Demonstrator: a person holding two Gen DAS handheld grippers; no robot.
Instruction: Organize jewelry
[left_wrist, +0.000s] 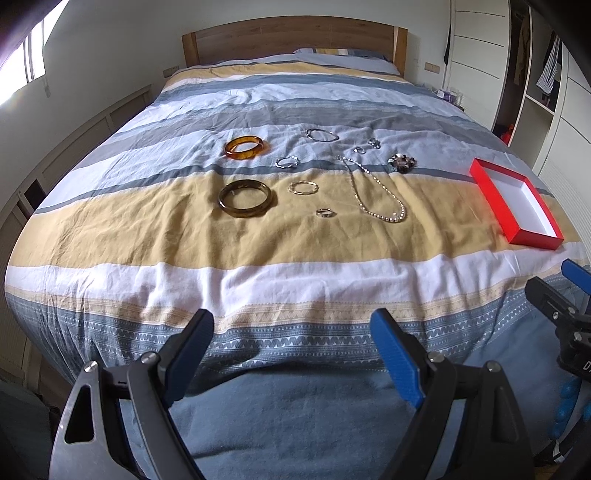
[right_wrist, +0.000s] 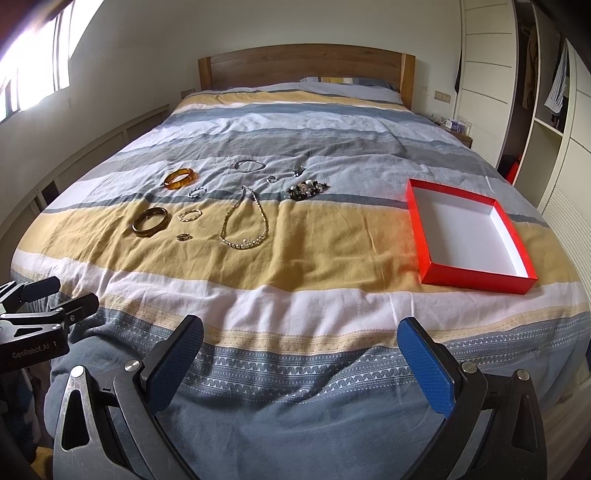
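Note:
Jewelry lies spread on a striped bedcover: an amber bangle (left_wrist: 245, 147) (right_wrist: 180, 178), a dark brown bangle (left_wrist: 245, 198) (right_wrist: 150, 221), a pearl necklace (left_wrist: 373, 192) (right_wrist: 245, 219), a dark beaded bracelet (left_wrist: 402, 162) (right_wrist: 307, 190), thin silver bracelets (left_wrist: 322, 135) and small rings (left_wrist: 325, 212). An empty red box (left_wrist: 517, 206) (right_wrist: 469, 236) with a white inside sits to the right. My left gripper (left_wrist: 291, 343) hovers open above the bed's foot, well short of the jewelry. My right gripper (right_wrist: 301, 350) is open too, empty, nearer the box.
A wooden headboard (left_wrist: 295, 37) and pillows stand at the far end. A white wardrobe (right_wrist: 546, 92) with hanging clothes lines the right side, a window (right_wrist: 33, 55) and low panelling the left. The bedcover between grippers and jewelry holds nothing.

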